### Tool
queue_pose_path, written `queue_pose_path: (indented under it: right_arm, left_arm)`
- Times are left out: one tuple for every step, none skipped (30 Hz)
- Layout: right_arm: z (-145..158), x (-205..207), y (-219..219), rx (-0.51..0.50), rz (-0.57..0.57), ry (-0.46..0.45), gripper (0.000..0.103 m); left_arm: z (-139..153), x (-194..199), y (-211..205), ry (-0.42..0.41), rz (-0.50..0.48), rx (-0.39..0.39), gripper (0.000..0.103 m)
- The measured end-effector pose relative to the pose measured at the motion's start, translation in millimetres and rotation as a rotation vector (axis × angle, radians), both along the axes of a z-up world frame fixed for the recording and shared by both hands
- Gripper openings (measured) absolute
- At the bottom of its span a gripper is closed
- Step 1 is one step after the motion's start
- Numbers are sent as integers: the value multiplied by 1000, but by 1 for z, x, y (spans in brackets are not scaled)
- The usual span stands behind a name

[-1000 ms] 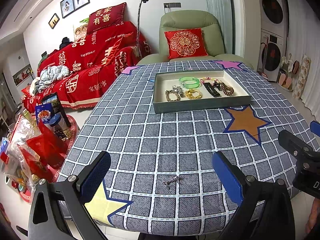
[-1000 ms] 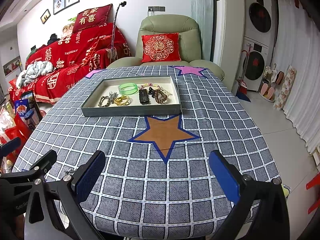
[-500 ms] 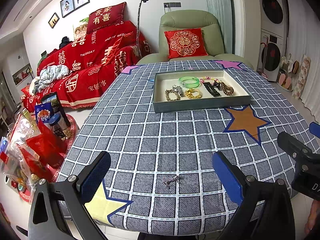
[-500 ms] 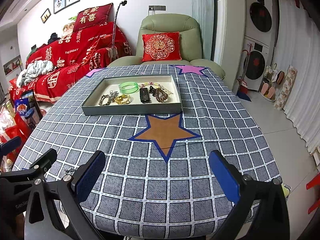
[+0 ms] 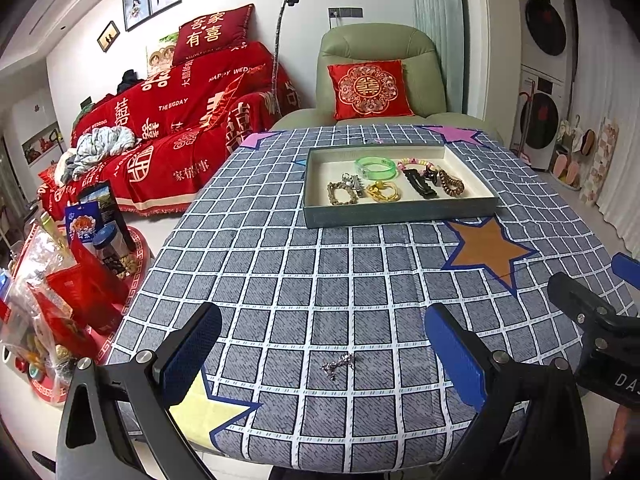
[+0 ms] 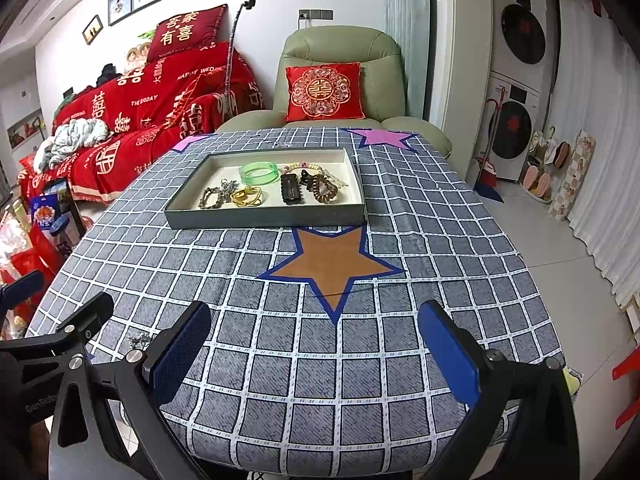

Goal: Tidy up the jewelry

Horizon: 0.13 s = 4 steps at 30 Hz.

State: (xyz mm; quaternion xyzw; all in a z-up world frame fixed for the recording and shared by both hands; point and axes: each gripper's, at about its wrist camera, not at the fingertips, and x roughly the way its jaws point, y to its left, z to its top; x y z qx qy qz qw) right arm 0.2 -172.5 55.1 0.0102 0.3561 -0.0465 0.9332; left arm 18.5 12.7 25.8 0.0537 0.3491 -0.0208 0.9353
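A small silver trinket (image 5: 338, 363) lies loose on the checked tablecloth, between and just beyond the pads of my open left gripper (image 5: 324, 348); it also shows in the right wrist view (image 6: 139, 339). A grey tray (image 5: 400, 213) at the far side holds a green bangle (image 5: 376, 167), a gold piece (image 5: 384, 192), a black clip (image 5: 420, 184), a brown coil tie (image 5: 451, 184) and a beaded bracelet (image 5: 340, 194). The tray (image 6: 264, 216) shows in the right wrist view too. My right gripper (image 6: 316, 344) is open and empty over the near table edge.
The tablecloth bears an orange star (image 6: 334, 264) and a yellow star (image 5: 204, 408). A green armchair (image 5: 380, 76) stands behind the table, a red sofa (image 5: 168, 120) to the left. Bags and jars (image 5: 60, 280) crowd the floor at left. Washing machines (image 6: 516, 80) stand at right.
Nothing has visibly moved on the table. The right gripper has shifted slightly in the left wrist view; both grippers stay open.
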Motion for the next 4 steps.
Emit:
queue_pose_path:
  right_arm:
    - [0,0,0,0,0,1,103]
    - [0,0,0,0,0,0,103]
    - [0,0,0,1,0,1,103]
    - [0,-1,0,1,0,1,103]
  left_arm:
    - [0,0,0,1,0,0,103]
    - [0,1,0,2,0,-1,103]
    - [0,0,0,6,0,-2,103]
    - [0,1,0,9,0,0,103]
